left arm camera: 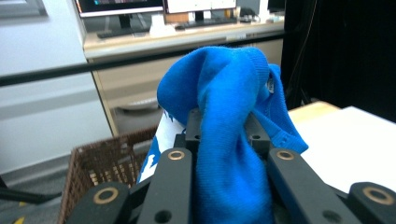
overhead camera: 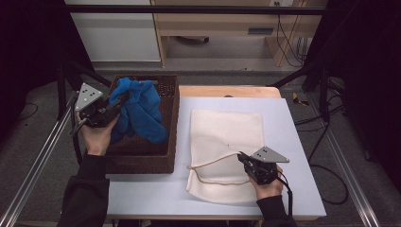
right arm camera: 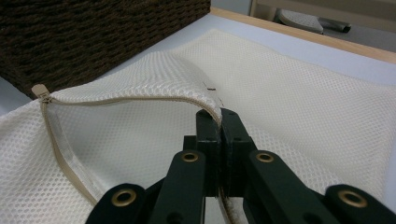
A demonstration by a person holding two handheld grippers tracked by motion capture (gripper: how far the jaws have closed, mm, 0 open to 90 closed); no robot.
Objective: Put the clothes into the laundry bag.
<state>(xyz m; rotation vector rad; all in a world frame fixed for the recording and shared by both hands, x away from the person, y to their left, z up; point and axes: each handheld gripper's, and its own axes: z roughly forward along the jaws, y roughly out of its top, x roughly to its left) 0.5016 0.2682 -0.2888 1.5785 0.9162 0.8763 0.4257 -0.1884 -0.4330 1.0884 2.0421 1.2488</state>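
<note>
Two tools busy: left tool clamps the blue sweater above the wicker basket; right tool pinches the mesh laundry bag's zipper edge. Probably hold that mouth higher, then feed it in.

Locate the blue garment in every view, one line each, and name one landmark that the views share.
High view: the blue garment is upper left, draped over the wicker basket, pinched by the left gripper.
Left gripper view: it sits centre frame, clamped between the black jaws and bulging above them.
Right gripper view: the blue garment is not in this picture.
Shared landmark: the wicker basket, lower left in the left gripper view, top left in the right gripper view.
</note>
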